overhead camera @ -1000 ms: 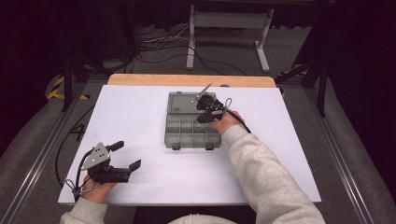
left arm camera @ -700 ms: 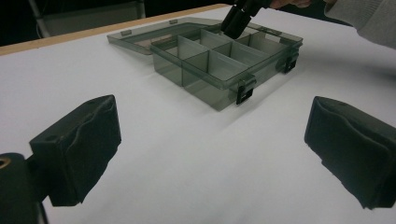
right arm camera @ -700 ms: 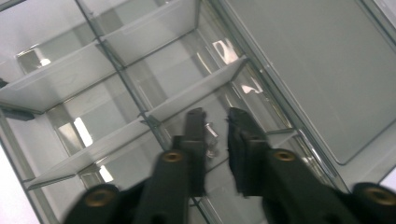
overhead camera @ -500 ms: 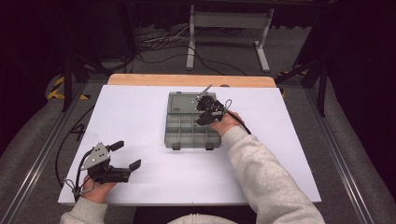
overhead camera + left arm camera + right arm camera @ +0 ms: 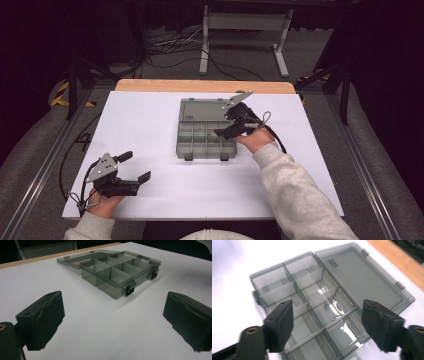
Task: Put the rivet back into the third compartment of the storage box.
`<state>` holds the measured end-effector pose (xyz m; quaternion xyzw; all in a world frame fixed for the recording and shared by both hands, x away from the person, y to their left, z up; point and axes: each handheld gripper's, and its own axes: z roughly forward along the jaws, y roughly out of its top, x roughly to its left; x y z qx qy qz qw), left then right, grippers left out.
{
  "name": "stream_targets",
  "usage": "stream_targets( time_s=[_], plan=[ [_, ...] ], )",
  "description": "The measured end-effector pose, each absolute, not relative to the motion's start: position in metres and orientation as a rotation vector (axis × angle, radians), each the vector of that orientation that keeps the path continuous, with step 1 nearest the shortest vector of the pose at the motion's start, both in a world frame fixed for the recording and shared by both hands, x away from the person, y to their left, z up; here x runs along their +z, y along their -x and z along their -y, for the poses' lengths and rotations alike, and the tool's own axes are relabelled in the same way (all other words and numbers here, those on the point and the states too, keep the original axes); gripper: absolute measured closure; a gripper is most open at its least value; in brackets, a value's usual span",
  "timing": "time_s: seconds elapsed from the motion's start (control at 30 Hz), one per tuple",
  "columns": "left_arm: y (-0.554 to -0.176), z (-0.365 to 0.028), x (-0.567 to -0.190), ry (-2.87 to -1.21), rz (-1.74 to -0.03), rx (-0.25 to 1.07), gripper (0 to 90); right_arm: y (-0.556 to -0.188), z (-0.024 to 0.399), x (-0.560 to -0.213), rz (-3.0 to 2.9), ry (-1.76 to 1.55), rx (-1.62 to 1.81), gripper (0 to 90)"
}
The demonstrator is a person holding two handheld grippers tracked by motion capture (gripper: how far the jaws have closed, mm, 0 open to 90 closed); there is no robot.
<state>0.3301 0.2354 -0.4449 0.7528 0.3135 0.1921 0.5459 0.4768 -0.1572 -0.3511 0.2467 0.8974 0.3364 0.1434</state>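
A smoky grey compartment box (image 5: 196, 145) sits in the middle of the white table, its lid (image 5: 200, 109) folded flat behind it. My right gripper (image 5: 225, 124) hovers over the box's right side. Its jaws have just been opening and stand apart with nothing gripped. In the right gripper view, the right gripper (image 5: 327, 312) looks down into the box (image 5: 287, 290), where a small metal piece (image 5: 326, 305) lies in a middle compartment. My left gripper (image 5: 135, 166) rests open at the near left of the table. In the left gripper view, the left gripper (image 5: 112, 320) faces the box (image 5: 120, 272) from a distance.
The white tabletop (image 5: 140, 125) ends at a wooden strip (image 5: 200, 86) at the back. Cables (image 5: 75, 150) trail off the left edge. A metal stand (image 5: 245, 30) stands on the floor behind the table.
The right gripper has lifted and drawn back toward the box's right side, and its jaws have spread apart. The left gripper has stayed put.
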Motion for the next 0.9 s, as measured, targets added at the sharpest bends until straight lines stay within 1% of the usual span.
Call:
stream_targets(
  time_s=[0.07, 0.1, 0.23, 0.37, 0.53, 0.63, 0.9],
  plan=[
    [-0.330, -0.235, -0.445, -1.784, -0.741, 0.458, 4.1, -0.473, 0.162, -0.349, -2.573, -0.699, 0.994, 22.4],
    [-0.330, -0.236, -0.444, -1.777, -0.739, 0.452, 4.1, -0.464, 0.171, -0.347, -2.543, -0.699, 1.043, 18.6],
    [-0.330, -0.237, -0.444, -1.777, -0.736, 0.451, 3.9, -0.449, 0.187, -0.345, -2.512, -0.679, 1.102, 13.6],
    [-0.329, -0.235, -0.444, -1.779, -0.722, 0.448, 3.9, -0.436, 0.200, -0.346, -2.482, -0.675, 1.152, 10.8],
    [-0.328, -0.235, -0.443, -1.766, -0.713, 0.443, 3.8, -0.416, 0.223, -0.350, -2.405, -0.663, 1.237, 4.8],
    [-0.328, -0.236, -0.443, -1.770, -0.708, 0.443, 3.8, -0.410, 0.230, -0.353, -2.389, -0.664, 1.256, 4.5],
    [-0.326, -0.237, -0.440, -1.746, -0.676, 0.432, 3.5, -0.379, 0.263, -0.371, -2.281, -0.680, 1.377, 2.2]
  ],
)
